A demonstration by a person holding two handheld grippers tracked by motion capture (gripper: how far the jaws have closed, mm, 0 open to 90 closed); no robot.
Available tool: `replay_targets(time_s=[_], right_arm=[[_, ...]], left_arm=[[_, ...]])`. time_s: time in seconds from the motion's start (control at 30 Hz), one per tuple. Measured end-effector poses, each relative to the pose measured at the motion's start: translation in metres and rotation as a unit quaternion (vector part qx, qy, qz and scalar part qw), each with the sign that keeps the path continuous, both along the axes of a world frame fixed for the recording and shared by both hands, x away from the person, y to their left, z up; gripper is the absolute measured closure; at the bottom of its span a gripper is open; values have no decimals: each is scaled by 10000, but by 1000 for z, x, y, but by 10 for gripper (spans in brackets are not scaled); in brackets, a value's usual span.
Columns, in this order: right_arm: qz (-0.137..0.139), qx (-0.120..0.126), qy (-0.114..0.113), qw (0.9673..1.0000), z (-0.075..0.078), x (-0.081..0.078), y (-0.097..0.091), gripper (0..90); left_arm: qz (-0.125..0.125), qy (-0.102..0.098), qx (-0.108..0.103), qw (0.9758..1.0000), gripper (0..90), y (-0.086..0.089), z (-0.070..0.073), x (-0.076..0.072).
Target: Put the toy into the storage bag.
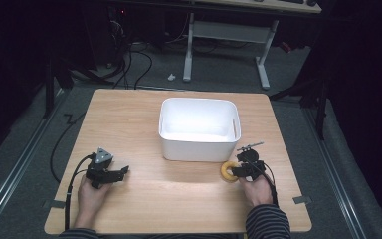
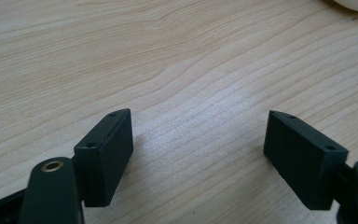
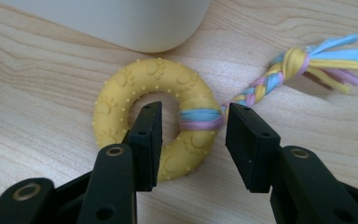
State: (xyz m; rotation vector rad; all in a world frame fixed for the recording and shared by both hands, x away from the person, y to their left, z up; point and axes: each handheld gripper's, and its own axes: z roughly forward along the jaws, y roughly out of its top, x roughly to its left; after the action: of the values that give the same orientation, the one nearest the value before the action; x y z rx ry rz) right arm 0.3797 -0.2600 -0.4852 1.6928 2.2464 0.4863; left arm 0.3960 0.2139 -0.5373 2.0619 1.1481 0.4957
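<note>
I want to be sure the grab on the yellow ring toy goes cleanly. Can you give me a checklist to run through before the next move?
1. Right gripper straddles the ring toy where the braid is tied on, one jaw in the hole: ok.
2. Pads pressing the ring: not ok, gaps on both sides.
3. Braided tail lies outside the jaws: ok.
4. White bin is beside the ring; whether they touch: cannot tell.
5. Bin interior free: ok.
6. Left gripper open over bare table, away from the toy: ok.
</note>
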Motion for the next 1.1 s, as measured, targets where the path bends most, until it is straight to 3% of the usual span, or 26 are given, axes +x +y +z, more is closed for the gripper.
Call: replay_targets(time_s=[0.33,0.5,0.67,1.1], right_arm=[[-153,63,87,9998,-7,3,-2,586],[-143,67,59,9999,-8,3,-1,657],[-126,59,56,9999,-7,3,2,672],[-62,35,-115,9999,-1,-7,-1,679]], left_arm=[[0,0,1,10000,242,0,0,0],[-3,2,5,10000,242,0,0,0],[10,10,-10,10000,242,0,0,0],[10,10,-7,10000,242,0,0,0]])
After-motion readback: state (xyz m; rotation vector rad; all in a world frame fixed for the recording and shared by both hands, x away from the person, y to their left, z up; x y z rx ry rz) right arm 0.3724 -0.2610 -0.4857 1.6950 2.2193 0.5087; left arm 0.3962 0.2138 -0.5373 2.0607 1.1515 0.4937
